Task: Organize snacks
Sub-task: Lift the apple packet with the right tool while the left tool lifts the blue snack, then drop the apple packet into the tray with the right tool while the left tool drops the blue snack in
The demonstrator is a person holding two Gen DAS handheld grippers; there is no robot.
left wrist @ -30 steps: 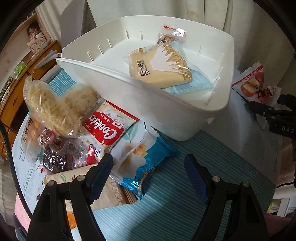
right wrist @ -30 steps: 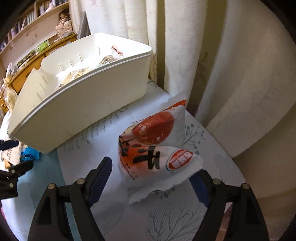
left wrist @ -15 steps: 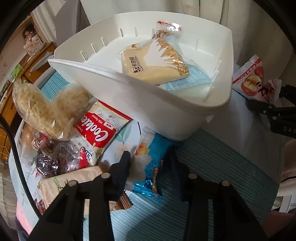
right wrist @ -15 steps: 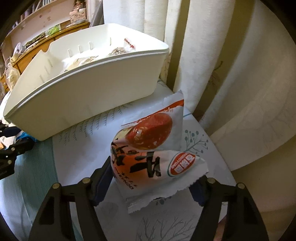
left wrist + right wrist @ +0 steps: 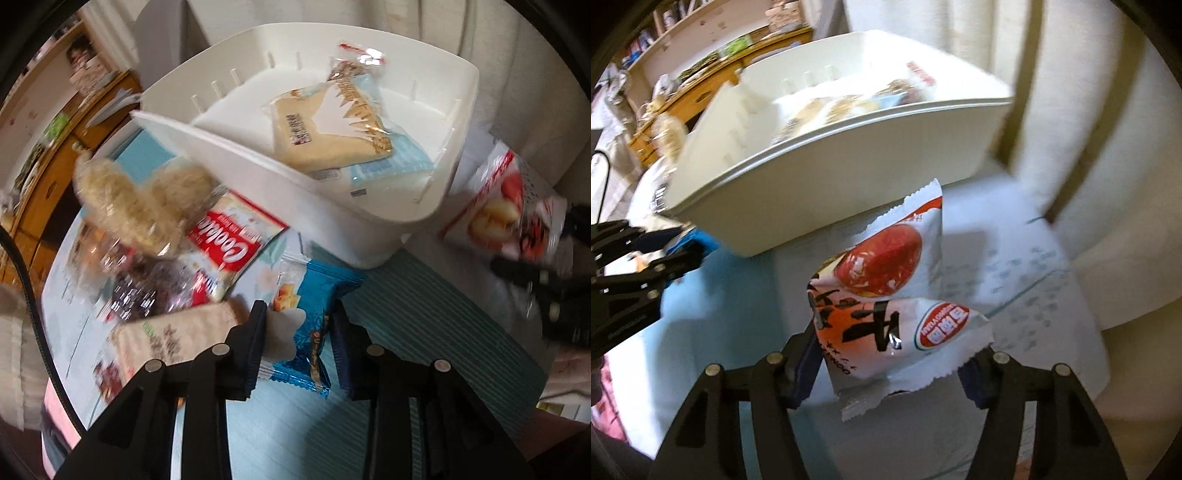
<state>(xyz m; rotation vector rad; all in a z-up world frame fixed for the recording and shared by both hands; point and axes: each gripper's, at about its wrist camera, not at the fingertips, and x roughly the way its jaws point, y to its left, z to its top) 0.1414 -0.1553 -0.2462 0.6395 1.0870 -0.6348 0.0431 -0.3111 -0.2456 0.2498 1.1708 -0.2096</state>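
While two black grippers work over a table covered in pale cloth and a ribbed teal mat (image 5: 424,317), one white plastic bin (image 5: 332,206) with slotted inner walls sits toward the table's far edge, against cream curtains (image 5: 1089,110). Three wrappers can be counted inside the bin: a tan packet with a white zigzag pattern (image 5: 325,133), a pale blue one (image 5: 391,166) beneath it, and a small clear one with a red top (image 5: 354,62) by the far wall.

The left gripper (image 5: 297,332) is clamped on one glossy blue foil snack packet (image 5: 306,314), which lies flat on the mat just in front of the bin's near wall. To the left of it, toward the table's left edge, lies a loose heap: one red and white cookie packet (image 5: 229,243), one clear bag of pale puffed cakes (image 5: 133,206), one clear bag of dark pieces (image 5: 147,295), and one beige packet (image 5: 177,336).

The right gripper (image 5: 886,373) has its jaws closing around one crinkled white and orange packet with serrated ends (image 5: 886,295), near the table's right edge beside the bin; its pads are partly hidden behind the wrapper, so contact is unclear.
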